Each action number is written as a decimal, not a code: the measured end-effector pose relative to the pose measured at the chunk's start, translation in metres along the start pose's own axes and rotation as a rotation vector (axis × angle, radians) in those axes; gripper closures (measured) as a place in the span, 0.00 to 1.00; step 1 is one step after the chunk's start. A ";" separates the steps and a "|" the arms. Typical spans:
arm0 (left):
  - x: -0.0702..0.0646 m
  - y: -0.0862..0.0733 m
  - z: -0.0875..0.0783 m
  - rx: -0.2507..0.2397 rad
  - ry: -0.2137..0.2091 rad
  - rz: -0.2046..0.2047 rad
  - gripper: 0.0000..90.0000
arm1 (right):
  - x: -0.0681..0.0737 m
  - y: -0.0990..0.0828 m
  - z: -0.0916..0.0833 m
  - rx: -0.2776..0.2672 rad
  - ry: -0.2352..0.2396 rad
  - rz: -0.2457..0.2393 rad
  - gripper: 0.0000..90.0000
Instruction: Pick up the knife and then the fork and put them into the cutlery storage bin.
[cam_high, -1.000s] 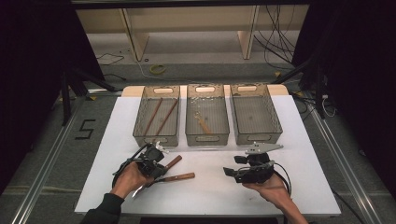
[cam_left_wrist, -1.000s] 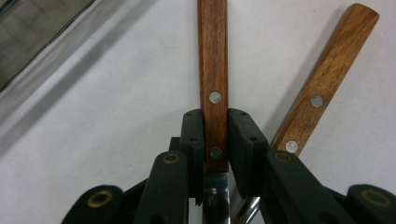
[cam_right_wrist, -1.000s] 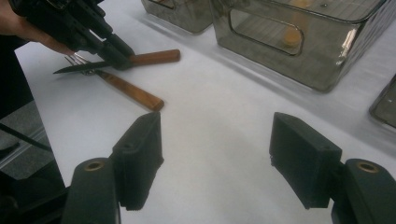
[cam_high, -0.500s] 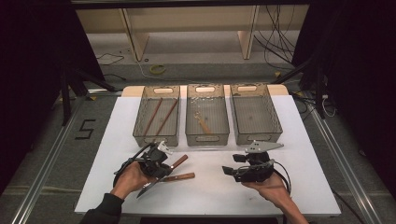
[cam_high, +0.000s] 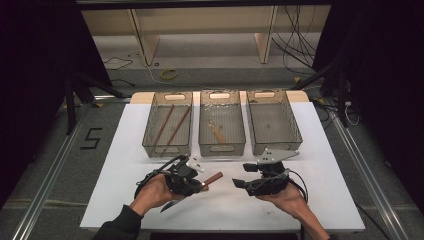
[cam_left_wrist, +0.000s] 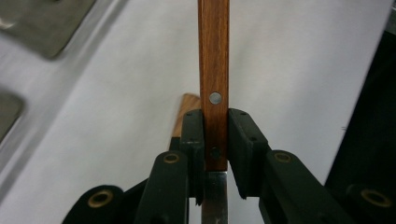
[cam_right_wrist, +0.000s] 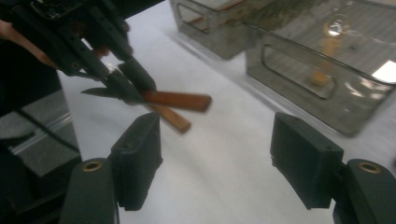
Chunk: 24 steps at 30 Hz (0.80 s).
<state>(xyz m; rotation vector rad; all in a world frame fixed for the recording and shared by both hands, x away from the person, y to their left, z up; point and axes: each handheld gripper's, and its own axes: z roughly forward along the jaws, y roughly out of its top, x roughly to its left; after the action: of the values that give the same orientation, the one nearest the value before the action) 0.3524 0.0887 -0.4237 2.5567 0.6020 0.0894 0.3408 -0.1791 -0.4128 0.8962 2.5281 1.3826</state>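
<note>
While the left gripper (cam_left_wrist: 215, 154) clamps a wooden-handled knife (cam_left_wrist: 213, 70) (blade toward the hand), the right gripper (cam_right_wrist: 215, 163) hangs open, holding nothing

Fingers (cam_left_wrist: 192, 140) clamp wooden knife handle (cam_left_wrist: 214, 70); second handle (cam_left_wrist: 183, 114), apparently, behind.

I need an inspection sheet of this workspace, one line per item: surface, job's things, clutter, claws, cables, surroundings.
Surface: white table top, no spill seen.
Job's things: wooden-handled knife held off the table; a second wooden handle lies beneath it.
Clutter: three clear bins; left bin holds two brown sticks, middle bin one small utensil, right bin looks empty.
Claws: left claw shut on the knife handle near the blade; right claw open, nothing between its jaws.
Cables: a black cable trails from the right claw; loose cables on the floor behind the table.
Surroundings: wooden shelf frame; floor mark "5".
</note>
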 end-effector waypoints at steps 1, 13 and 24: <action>-0.003 0.002 0.001 -0.001 -0.007 0.013 0.85 | 0.002 0.001 0.001 0.008 0.007 -0.016 0.38; -0.028 0.012 0.010 0.018 -0.073 0.113 0.85 | 0.015 0.002 0.018 0.139 0.091 -0.176 0.38; -0.044 0.014 0.012 0.018 -0.117 0.155 0.85 | 0.024 -0.003 0.028 0.259 0.161 -0.276 0.42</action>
<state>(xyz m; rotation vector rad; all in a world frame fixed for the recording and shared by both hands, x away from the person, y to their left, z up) 0.3212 0.0530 -0.4251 2.6016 0.3624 -0.0121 0.3303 -0.1471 -0.4274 0.4571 2.8659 1.1042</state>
